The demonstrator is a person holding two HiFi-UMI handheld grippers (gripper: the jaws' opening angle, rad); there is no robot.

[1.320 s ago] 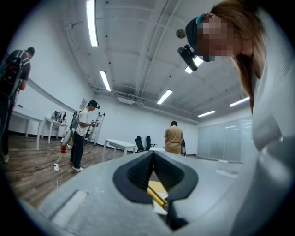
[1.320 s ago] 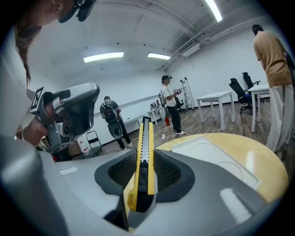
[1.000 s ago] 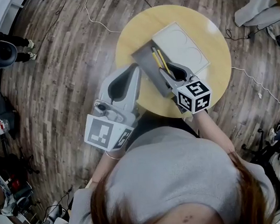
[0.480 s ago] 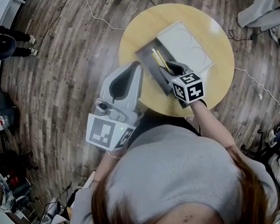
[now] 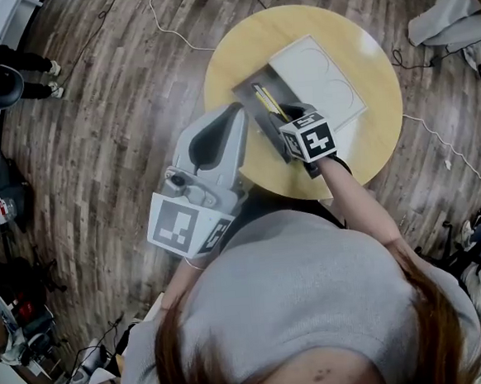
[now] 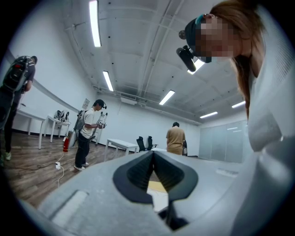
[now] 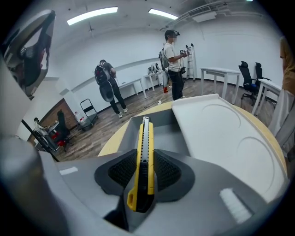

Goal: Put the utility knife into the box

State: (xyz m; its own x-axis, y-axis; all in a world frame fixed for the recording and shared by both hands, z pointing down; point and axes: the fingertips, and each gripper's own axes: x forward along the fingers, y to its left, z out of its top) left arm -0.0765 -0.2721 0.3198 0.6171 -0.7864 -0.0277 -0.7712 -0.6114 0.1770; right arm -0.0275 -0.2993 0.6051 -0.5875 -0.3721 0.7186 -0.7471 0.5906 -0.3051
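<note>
Your right tool [image 5: 274,112], clamped on the knife [image 7: 144,154], has tipped down over the box [image 5: 247,89]; left tool [image 5: 233,111] unmoved, jaws together, empty.

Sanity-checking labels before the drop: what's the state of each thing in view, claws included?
utility knife: held, tip angled down over the box, not yet released
right claw: shut on the utility knife
box: open
white lid: off, lying flat beside the box
left claw: shut, empty
</note>
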